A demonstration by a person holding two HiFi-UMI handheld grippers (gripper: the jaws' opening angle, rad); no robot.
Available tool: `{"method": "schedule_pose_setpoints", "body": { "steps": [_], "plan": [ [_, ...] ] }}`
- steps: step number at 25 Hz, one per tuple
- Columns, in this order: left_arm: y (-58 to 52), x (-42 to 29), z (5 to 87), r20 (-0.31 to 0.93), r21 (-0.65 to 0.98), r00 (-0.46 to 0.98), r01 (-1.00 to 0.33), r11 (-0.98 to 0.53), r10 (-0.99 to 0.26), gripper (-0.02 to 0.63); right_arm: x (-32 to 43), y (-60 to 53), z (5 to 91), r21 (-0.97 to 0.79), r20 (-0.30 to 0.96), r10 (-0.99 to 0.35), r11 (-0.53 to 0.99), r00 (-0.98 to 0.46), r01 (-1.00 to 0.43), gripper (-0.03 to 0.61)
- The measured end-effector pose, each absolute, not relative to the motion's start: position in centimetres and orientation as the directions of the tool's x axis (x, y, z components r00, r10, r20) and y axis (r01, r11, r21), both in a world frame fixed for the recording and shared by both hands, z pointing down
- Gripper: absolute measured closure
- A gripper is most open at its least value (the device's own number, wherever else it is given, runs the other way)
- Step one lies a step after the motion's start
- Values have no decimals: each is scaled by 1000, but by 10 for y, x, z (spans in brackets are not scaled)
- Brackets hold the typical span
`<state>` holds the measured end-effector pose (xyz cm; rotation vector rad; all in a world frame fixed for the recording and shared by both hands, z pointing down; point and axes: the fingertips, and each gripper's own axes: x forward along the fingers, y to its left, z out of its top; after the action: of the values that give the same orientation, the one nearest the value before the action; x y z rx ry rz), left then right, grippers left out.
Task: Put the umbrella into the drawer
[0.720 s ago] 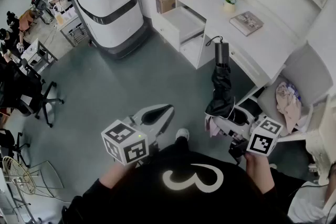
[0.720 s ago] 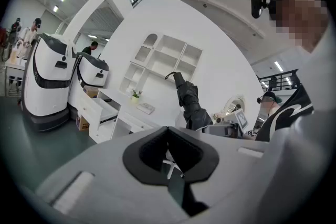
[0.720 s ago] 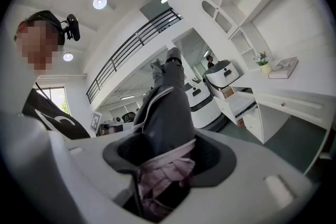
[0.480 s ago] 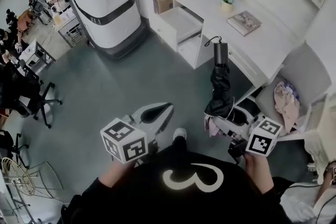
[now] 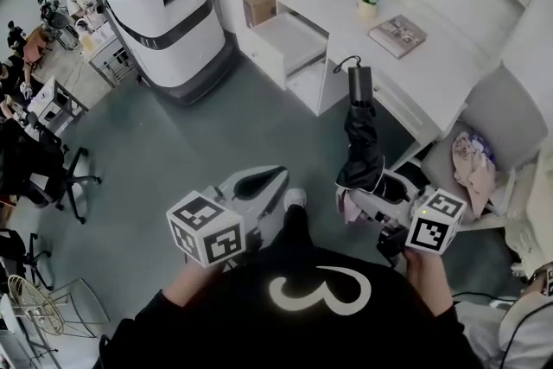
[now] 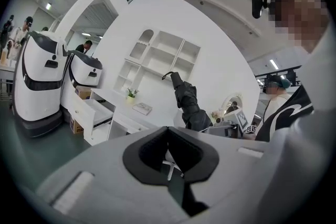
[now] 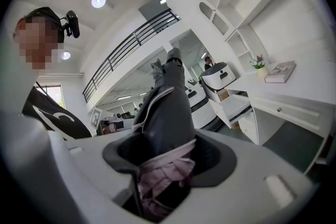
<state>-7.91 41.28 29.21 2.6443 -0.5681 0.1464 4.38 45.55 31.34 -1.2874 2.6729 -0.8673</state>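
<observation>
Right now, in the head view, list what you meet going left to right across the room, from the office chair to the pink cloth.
Office chair → nearer white machine → open drawer → umbrella → pink cloth.

**Legible print: one numeral, nothing else**

Head view: a large white "3" (image 5: 320,291) is seen on the black shirt (image 5: 216,333), as read from above. In both gripper views only bits of its white curve are caught, so it can't be read there. B/w square patterns are carried on the left marker cube (image 5: 206,231) and right marker cube (image 5: 436,221), w/o letters or nos. Cover print on the book (image 5: 397,35) is too small to be read. No label can be made out on the cardboard box (image 5: 263,3).
</observation>
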Motion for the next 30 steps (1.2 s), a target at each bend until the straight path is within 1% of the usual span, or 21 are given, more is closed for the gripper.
{"method": "schedule_pose_setpoints", "body": {
  "steps": [9, 22, 26, 30],
  "plan": [
    [328, -57, 304, 196, 395, 921, -388, -833, -336, 606, 59, 374, 326, -517, 206, -737, 477, -644, -711, 328],
    [89, 3, 316, 243, 435, 918, -393, -810, -315, 606, 112, 142, 340, -539, 262, -720, 444, -643, -716, 328],
    [25, 8, 326, 243, 454, 914, -403, -795, -324, 606, 115, 80, 347, -524, 294, -709, 441, -641, -728, 330],
    [-14, 10, 331, 239, 461, 911, -410, -787, -335, 607, 119, 42, 349, -534, 304, -697, 440, -650, -722, 330]
  ]
}}
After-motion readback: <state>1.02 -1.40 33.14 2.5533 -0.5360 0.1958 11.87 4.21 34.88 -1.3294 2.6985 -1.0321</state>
